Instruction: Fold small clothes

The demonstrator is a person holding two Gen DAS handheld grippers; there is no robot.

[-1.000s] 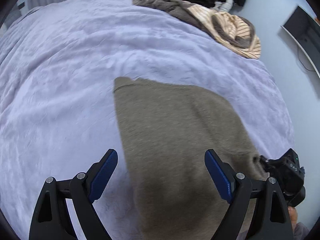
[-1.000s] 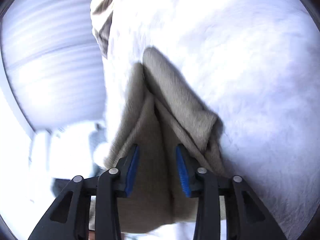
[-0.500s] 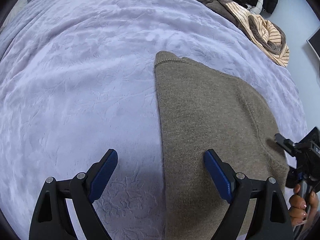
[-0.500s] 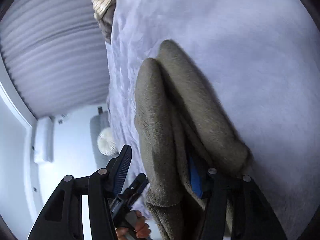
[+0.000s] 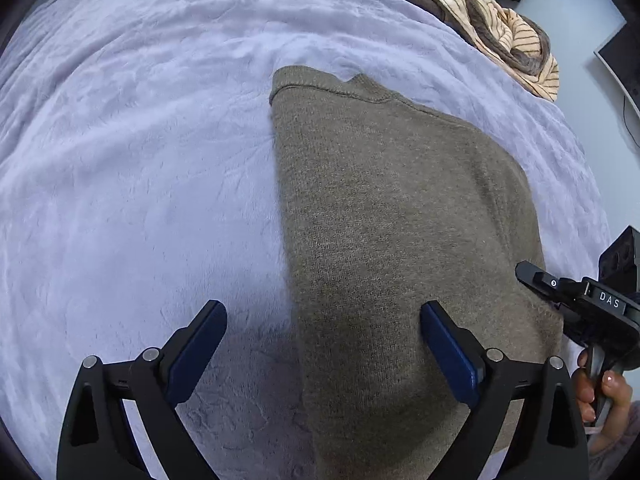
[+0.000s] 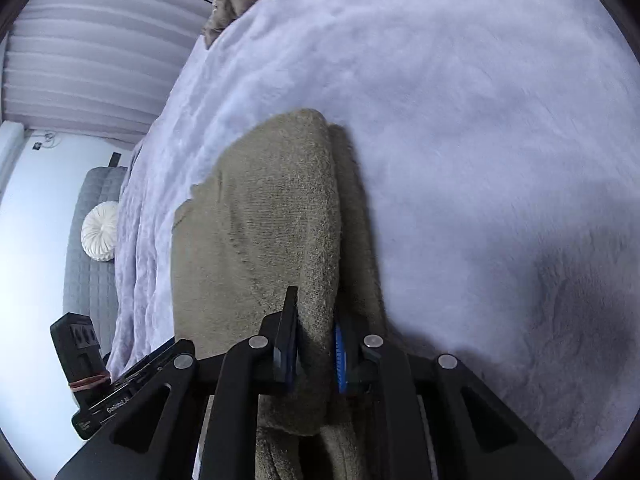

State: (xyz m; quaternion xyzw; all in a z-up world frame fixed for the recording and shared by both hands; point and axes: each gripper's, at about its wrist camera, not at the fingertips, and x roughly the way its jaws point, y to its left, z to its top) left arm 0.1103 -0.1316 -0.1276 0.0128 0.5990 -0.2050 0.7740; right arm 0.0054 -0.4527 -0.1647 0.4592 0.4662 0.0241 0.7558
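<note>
An olive-brown knit garment [image 5: 392, 220] lies folded on the lilac bedspread [image 5: 140, 140], its ribbed hem at the far end. My left gripper [image 5: 324, 340] is open and empty, hovering over the garment's near left edge, one finger over the bedspread and one over the cloth. My right gripper [image 6: 314, 344] is shut on the garment's [image 6: 276, 216] folded right edge, with a thick layer of knit between its blue pads. It also shows at the right edge of the left wrist view [image 5: 576, 300].
A heap of striped beige and brown clothes [image 5: 500, 28] lies at the bed's far right corner, with dark clothes behind it. A grey headboard and a white round cushion [image 6: 100, 236] are at the left of the right wrist view. A dark monitor [image 5: 620, 60] stands right of the bed.
My right gripper was open around the garment's edge half a second ago and has closed on it. The left gripper has shifted so the garment sits lower and larger in view, staying open.
</note>
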